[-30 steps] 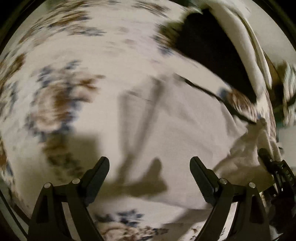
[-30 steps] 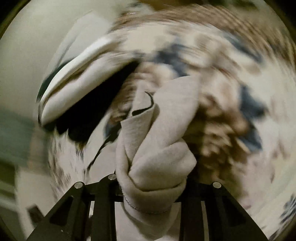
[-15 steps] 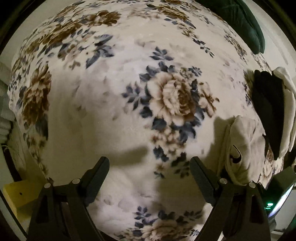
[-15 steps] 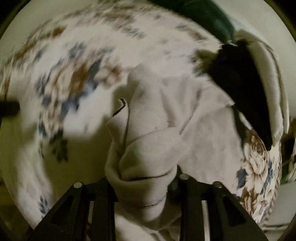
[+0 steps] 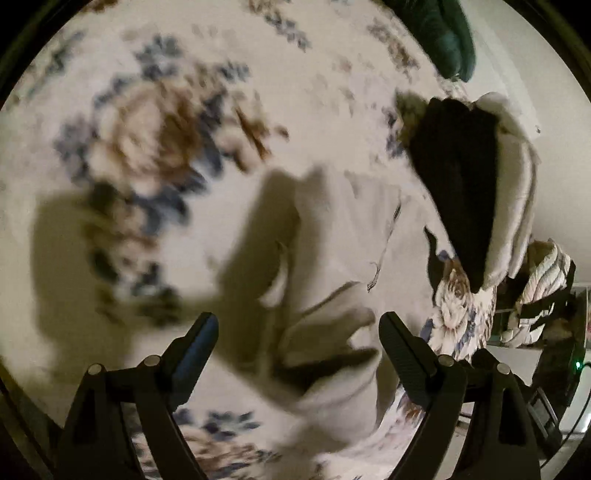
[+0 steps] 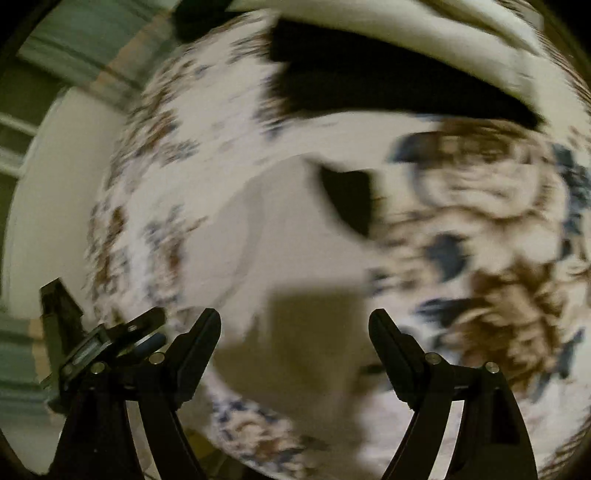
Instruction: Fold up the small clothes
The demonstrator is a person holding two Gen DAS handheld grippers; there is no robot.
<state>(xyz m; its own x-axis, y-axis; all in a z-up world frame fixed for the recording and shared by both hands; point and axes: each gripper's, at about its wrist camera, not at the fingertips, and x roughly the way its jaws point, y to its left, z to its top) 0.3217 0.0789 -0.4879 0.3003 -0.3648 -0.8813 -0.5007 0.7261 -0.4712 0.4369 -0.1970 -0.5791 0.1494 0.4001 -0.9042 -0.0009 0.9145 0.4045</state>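
A small beige garment [image 5: 343, 266] lies crumpled on the floral blanket [image 5: 147, 147], with a rolled fold near the fingers. My left gripper [image 5: 297, 328] is open and empty just above its near edge. In the right wrist view the same beige garment [image 6: 280, 236] lies flat with a dark opening at its top. My right gripper [image 6: 295, 328] is open and empty above it. Both views are blurred by motion.
A folded stack of black and white clothes [image 5: 476, 184] lies at the right of the blanket, and shows at the top of the right wrist view [image 6: 388, 74]. A dark green cushion [image 5: 443, 33] is at the far edge. The other gripper [image 6: 92, 339] shows at lower left.
My right gripper has let go of the beige garment and opened; the garment now lies on the blanket. My left gripper has swung back over the garment, still open.
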